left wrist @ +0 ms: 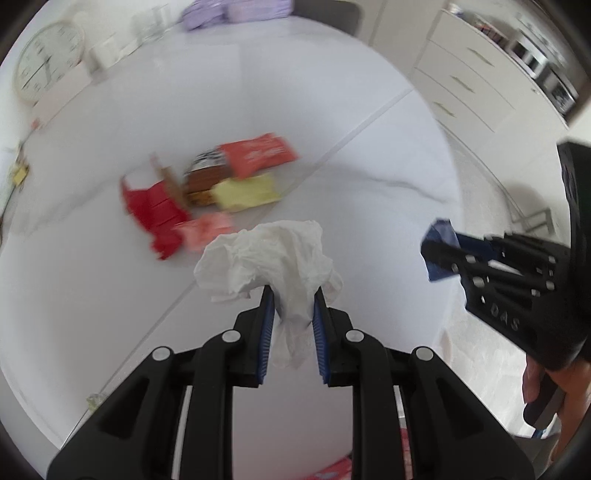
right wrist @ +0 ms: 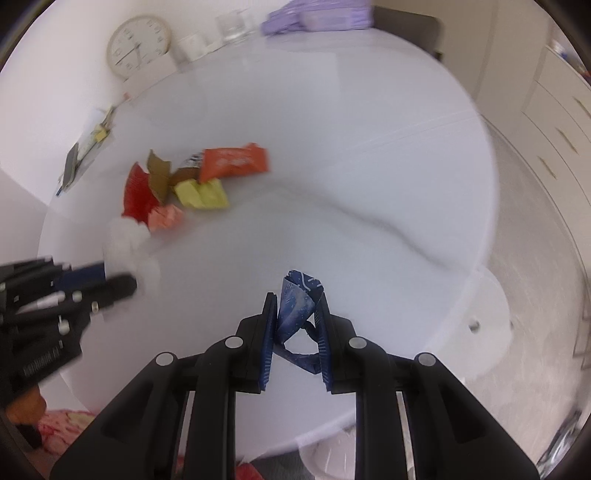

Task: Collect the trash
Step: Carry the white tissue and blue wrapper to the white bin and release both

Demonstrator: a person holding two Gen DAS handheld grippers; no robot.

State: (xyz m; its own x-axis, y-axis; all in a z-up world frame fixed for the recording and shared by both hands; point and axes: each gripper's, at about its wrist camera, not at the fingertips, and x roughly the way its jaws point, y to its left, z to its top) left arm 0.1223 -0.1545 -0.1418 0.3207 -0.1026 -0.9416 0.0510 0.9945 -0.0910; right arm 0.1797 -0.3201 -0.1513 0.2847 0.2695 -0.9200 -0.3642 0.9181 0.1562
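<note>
While pinched: tissue (left wrist: 269,254) in left gripper (left wrist: 293,295)

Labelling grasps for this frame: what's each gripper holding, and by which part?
Left gripper is shut on the crumpled white tissue, pinching its lower end. Right gripper is shut on the folded blue wrapper, clamped across its middle.

A round wall clock (right wrist: 139,46) leans at the far edge of the white surface (right wrist: 369,166), with a white mug (right wrist: 192,46) and a clear glass (right wrist: 236,26) beside it and lilac packets (right wrist: 317,16) further along that edge. A bunch of keys (right wrist: 103,127) lies at the left edge. White drawers (left wrist: 469,81) stand beyond the right edge.
</note>
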